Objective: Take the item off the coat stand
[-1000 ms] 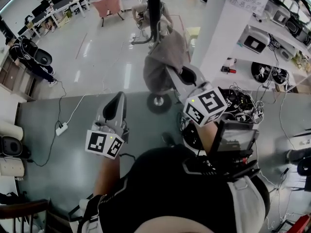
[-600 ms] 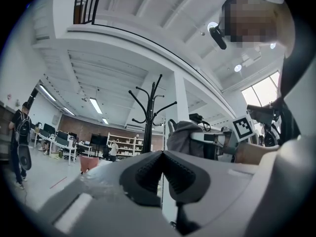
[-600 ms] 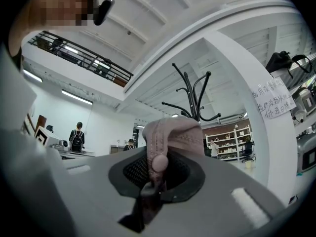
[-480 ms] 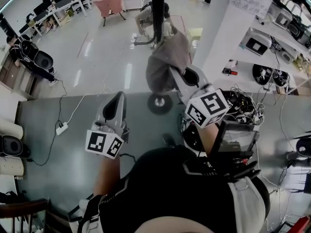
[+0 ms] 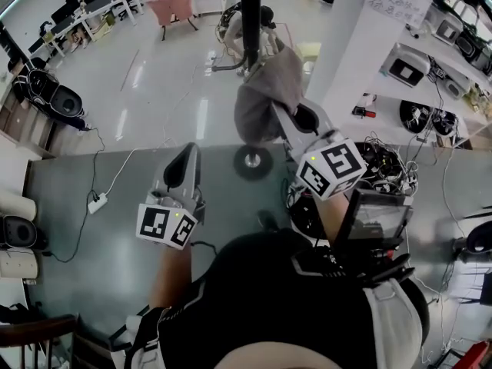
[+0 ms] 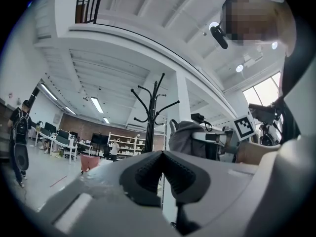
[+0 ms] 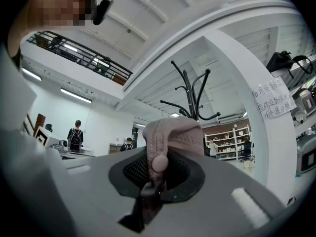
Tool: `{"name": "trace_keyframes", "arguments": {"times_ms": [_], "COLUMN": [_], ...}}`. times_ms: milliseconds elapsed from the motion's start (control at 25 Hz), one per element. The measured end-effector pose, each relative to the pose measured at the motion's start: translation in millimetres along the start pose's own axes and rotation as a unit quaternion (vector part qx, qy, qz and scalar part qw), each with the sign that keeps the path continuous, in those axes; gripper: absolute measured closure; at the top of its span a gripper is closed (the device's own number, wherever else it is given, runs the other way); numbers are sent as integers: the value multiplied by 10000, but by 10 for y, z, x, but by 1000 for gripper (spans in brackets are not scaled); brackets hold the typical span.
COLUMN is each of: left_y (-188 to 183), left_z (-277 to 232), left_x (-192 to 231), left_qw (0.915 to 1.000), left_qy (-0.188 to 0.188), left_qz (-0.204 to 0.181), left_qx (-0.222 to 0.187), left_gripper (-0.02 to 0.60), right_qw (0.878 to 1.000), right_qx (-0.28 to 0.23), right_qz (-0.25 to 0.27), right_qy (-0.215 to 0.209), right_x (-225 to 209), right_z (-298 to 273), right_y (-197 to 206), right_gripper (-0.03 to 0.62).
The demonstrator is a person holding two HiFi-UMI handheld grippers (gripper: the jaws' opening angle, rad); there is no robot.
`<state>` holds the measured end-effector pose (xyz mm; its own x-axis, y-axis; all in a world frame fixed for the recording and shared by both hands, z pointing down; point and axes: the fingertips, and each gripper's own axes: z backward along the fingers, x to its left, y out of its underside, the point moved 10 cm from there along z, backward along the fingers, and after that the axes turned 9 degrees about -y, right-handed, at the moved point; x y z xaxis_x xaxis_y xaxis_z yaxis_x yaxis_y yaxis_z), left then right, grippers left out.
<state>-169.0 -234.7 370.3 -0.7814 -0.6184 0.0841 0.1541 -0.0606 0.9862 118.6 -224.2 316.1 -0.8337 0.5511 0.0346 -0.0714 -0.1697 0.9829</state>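
Overhead, the head view shows the right gripper [image 5: 278, 118] reaching toward the coat stand [image 5: 248, 14], with the grey-pink garment [image 5: 261, 91] bunched at its tip just on the person's side of the stand, while the left gripper [image 5: 187, 156] sits well short of it. The left gripper view shows its jaws meeting on nothing, with the stand upright beyond. In the right gripper view the pads pinch the garment by its button [image 7: 159, 163] in front of bare hooks [image 7: 192, 95]. The best way on, I judge, is a firm pinch and a pull away from the stand so that no fold snags.
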Motion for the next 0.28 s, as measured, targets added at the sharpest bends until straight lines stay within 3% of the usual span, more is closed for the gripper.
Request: {"name": "trace_keyframes", "arguments": {"times_ms": [280], "left_y": [-17], "left_z": [-40], "left_x": [67], "left_qw": [10000], "left_qy": [12], "left_qz": [30], "left_qx": [23], "left_gripper": [561], "right_qw": [10000], "right_qx": [57], "right_qz": [19], "right_qy": [7], "right_x": [-22], "right_z": [-80], "right_y": [-14], "right_gripper": [548]}}
